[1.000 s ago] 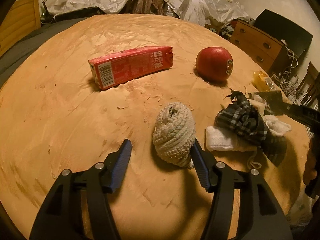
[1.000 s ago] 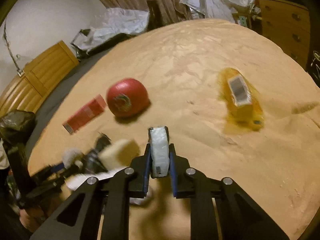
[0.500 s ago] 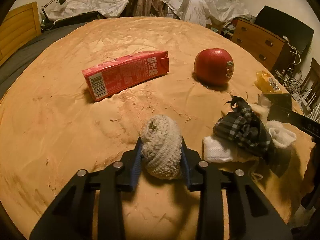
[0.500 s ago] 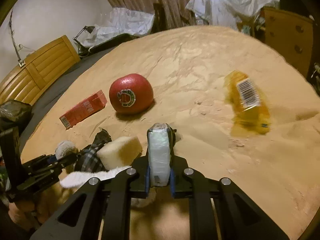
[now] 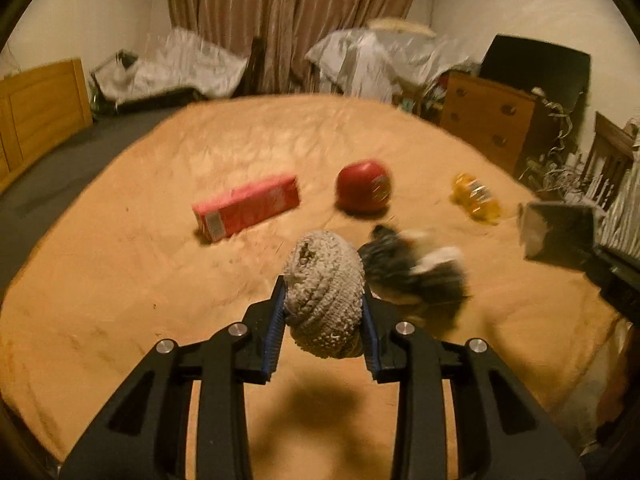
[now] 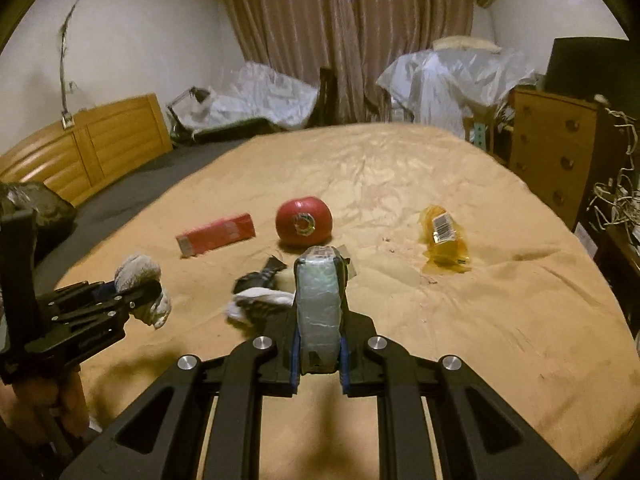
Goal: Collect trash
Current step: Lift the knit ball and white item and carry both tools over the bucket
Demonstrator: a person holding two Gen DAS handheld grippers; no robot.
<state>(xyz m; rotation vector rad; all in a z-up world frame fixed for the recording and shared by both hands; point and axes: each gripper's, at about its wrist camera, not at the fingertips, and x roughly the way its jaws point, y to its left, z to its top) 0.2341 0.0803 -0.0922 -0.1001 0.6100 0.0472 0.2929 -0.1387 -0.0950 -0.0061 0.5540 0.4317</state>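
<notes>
My left gripper [image 5: 322, 294] is shut on a grey-beige knitted bundle [image 5: 320, 264] and holds it above the orange blanket [image 5: 120, 260]. The right wrist view shows the same left gripper [image 6: 132, 296] and knitted bundle [image 6: 138, 272] at the left. My right gripper [image 6: 319, 312] is shut on a flat pale plastic-wrapped packet [image 6: 318, 300], also clear of the bed. On the blanket lie a red carton [image 5: 246, 210], a red apple [image 5: 363, 186], a crumpled yellow wrapper [image 5: 476, 198] and a heap of plaid cloth and white socks [image 5: 416, 272].
A wooden dresser [image 5: 488, 120] with a dark screen on it stands at the bed's right. A wooden headboard [image 6: 100, 148] runs along the left. Plastic-covered furniture [image 6: 260, 100] and curtains fill the back. Cables hang at the far right [image 6: 616, 196].
The left jaws closed on the knitted bundle and lifted it off the blanket. The right gripper rose and drew back with the packet. Both views now show more of the room.
</notes>
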